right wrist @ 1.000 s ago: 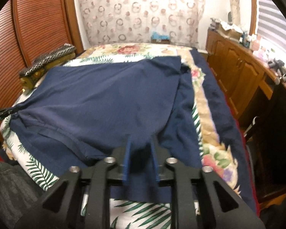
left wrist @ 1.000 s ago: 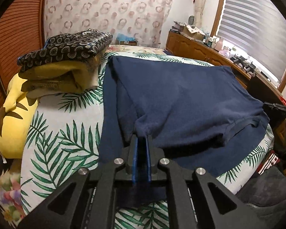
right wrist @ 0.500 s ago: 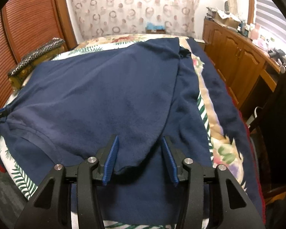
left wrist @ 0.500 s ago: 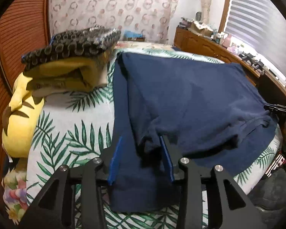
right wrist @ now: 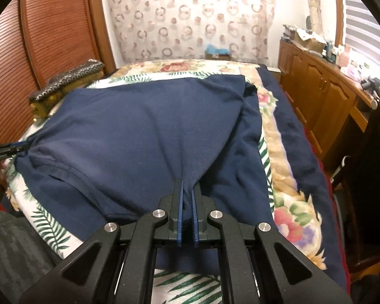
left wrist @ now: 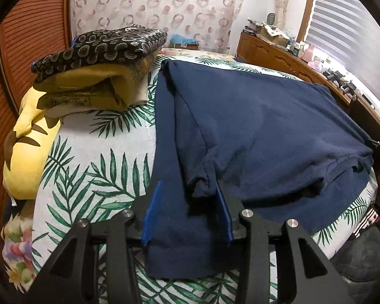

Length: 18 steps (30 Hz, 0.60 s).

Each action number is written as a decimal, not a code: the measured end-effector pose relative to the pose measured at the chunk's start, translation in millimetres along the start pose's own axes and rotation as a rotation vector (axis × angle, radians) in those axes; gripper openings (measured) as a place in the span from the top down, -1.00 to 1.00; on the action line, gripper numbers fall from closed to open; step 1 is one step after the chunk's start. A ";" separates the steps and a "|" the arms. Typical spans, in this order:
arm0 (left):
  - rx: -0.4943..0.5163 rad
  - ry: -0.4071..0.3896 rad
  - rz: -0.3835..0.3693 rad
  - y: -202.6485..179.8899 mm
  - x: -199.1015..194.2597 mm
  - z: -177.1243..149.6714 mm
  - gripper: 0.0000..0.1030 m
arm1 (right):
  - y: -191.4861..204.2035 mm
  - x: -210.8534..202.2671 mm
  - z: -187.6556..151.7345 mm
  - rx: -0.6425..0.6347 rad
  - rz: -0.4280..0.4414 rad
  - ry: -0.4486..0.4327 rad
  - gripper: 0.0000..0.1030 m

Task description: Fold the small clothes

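A navy shirt lies spread on the leaf-print bedspread, its upper layer folded over the lower one. My left gripper is open at the near left corner, and a bunched corner of the folded layer lies between its blue pads, ungripped. In the right wrist view the same navy shirt fills the bed. My right gripper is shut on the folded layer's near edge, and the cloth puckers toward its tips. The left gripper's tip shows at that view's far left, by the shirt's corner.
A stack of folded clothes, black patterned on top of mustard, sits at the bed's left, with a yellow plush beside it. A wooden dresser runs along the right. Dark grey fabric lies at the near edge.
The left gripper, shut on the shirt a second ago, opened and stays open. The right gripper opened wide half a second ago and has now shut on the folded edge.
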<state>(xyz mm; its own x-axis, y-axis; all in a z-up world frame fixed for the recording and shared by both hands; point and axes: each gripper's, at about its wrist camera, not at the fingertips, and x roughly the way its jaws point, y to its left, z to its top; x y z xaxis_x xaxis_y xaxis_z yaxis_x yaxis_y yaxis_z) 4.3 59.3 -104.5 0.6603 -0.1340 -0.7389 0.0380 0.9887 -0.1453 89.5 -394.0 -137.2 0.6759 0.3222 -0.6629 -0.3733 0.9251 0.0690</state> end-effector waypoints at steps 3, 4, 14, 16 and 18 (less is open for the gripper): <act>0.012 0.010 0.015 1.1 -0.8 0.1 0.18 | 0.6 9.4 0.8 0.010 -0.020 0.016 0.94; 0.013 0.013 0.023 2.0 -1.0 -0.1 0.16 | 1.9 10.5 1.2 0.008 -0.027 0.015 0.92; 0.015 0.018 0.048 5.4 4.4 1.0 0.10 | 8.7 20.8 14.1 -0.011 -0.048 -0.022 -0.15; 0.002 0.018 0.039 5.6 6.3 3.8 0.10 | 11.1 27.8 15.6 -0.015 -0.043 -0.019 -0.16; -0.010 0.017 0.023 4.7 7.2 5.1 0.10 | 13.7 35.9 15.8 -0.018 -0.044 -0.013 -0.17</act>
<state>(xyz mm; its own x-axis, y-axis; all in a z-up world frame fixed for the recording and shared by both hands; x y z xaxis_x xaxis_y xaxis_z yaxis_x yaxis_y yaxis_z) 13.1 63.3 -107.2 0.6480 -0.1126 -0.7533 0.0158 0.9908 -0.1345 118.7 -366.6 -148.3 0.7000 0.2838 -0.6554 -0.3543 0.9348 0.0264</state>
